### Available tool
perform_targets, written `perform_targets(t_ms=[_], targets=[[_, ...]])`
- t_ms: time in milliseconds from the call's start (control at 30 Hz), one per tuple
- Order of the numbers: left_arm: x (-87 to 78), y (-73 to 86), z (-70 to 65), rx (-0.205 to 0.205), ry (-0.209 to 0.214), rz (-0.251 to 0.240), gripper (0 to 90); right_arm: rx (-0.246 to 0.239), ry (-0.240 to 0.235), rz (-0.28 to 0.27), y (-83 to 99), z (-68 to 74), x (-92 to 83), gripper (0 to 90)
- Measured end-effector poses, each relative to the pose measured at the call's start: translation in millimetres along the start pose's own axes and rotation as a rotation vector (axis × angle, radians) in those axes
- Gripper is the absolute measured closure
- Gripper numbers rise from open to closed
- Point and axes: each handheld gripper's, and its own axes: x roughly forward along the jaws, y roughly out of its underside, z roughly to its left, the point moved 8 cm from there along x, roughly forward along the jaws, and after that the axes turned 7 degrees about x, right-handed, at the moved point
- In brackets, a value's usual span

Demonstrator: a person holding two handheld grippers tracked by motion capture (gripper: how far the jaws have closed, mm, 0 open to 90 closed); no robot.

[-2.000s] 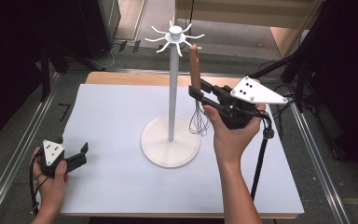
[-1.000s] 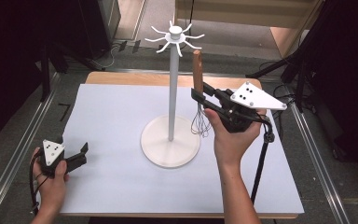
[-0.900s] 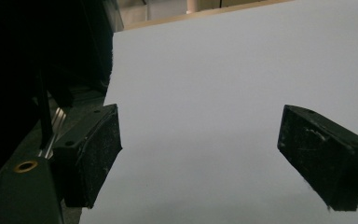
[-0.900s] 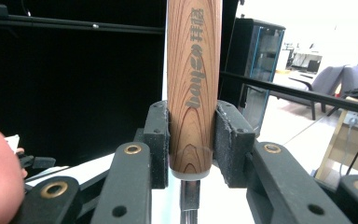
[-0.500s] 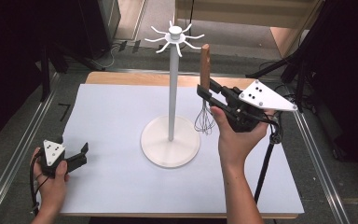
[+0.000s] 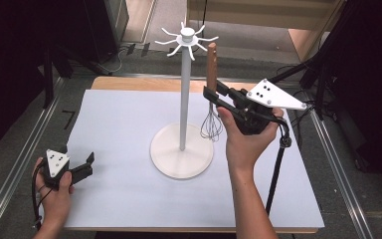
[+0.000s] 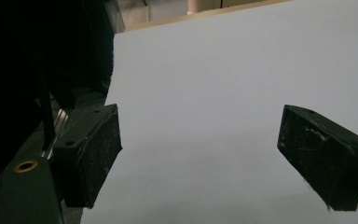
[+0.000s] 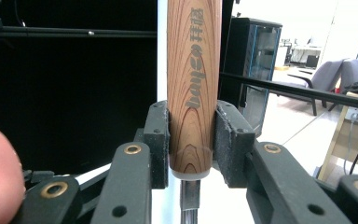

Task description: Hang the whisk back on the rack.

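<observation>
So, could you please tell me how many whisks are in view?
1: the whisk is clamped upright by its wooden handle in the right gripper, beside the white stand.

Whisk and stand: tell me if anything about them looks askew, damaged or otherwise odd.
Nothing stands out. The whisk hangs upright, wires down, its wooden handle clamped squarely in the right gripper beside the white hook stand, which stands straight on its round base. The left gripper rests open over the bare white table.
</observation>
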Motion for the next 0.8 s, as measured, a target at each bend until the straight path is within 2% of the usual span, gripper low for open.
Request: perform_targets(t_ms=[300, 533, 667, 800], targets=[[0.2, 0.0, 0.0, 0.0, 0.0, 0.001, 14.3, 0.003, -0.012, -0.001, 5.4, 1.2, 5.9, 70.1], [0.0, 0.0, 0.0, 0.0, 0.0, 0.0, 14.2, 0.002, -0.02, -0.025, 7.0, 2.1, 5.6, 68.9], [0.0, 0.0, -0.3, 0.002, -0.002, 0.003, 14.2, 0.015, -0.007, -0.029, 10.5, -1.1, 0.9, 56.0], [0.1, 0.1, -0.2, 0.004, -0.004, 0.003, 14.2, 0.027, 0.015, -0.028, 16.4, -7.9, -5.6, 49.5]])
